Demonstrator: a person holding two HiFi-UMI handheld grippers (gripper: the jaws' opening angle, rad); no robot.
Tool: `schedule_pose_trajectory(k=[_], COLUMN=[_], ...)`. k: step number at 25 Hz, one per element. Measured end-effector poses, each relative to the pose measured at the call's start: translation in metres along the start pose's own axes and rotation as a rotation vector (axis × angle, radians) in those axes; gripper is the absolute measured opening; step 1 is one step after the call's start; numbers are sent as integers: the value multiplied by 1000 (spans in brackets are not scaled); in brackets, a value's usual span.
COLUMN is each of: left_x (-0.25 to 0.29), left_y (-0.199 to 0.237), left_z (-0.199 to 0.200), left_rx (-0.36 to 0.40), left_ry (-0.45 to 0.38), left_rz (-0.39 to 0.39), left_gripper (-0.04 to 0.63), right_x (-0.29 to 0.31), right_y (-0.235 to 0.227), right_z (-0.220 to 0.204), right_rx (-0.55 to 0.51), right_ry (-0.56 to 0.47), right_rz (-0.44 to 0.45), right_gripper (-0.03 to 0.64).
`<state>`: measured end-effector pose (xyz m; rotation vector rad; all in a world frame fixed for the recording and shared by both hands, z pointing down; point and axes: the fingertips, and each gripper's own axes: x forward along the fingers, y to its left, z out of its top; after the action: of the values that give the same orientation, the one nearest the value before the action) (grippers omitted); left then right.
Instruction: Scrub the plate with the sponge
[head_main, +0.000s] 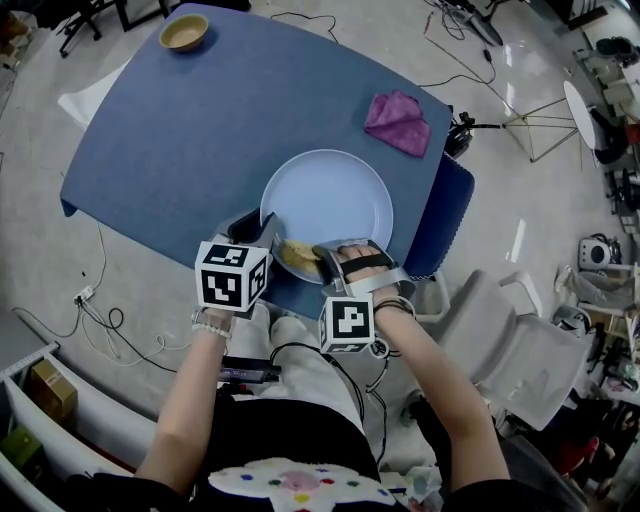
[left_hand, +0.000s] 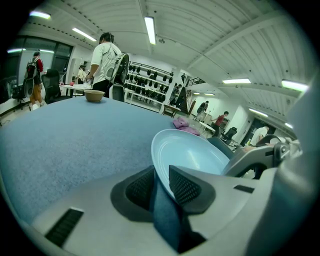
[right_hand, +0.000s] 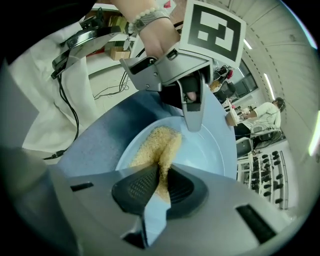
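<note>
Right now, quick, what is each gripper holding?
The left gripper is closed on the rim of the plate.
The right gripper is closed on the sponge.

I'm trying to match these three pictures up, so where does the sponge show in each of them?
Head view: the sponge is near the middle, on the near edge of the plate.
Left gripper view: not in it.
Right gripper view: lower middle, clamped in the right gripper and lying on the plate.
Shared landmark: the pale blue plate, seen in all three views.
</note>
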<state>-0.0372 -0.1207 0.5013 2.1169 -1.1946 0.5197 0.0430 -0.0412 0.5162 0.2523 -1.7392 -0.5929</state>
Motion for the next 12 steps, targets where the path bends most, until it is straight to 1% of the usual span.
schedule_pose_trajectory(k=[2, 8, 12], left_x=[0, 0, 1], left_y=[-1, 1, 1], left_z=[0, 1, 1], left_rx=[0, 7, 9], left_ry=[0, -6, -7], left_rz=[0, 9, 12], left_gripper=[100, 100, 99], right_x=[0, 2, 11], right_y=[-2, -12, -22], right_z=[-1, -4, -12], right_rx=[6, -19, 2], right_ry=[2, 40, 51], right_rz=[-5, -41, -62], right_gripper=[41, 41, 41])
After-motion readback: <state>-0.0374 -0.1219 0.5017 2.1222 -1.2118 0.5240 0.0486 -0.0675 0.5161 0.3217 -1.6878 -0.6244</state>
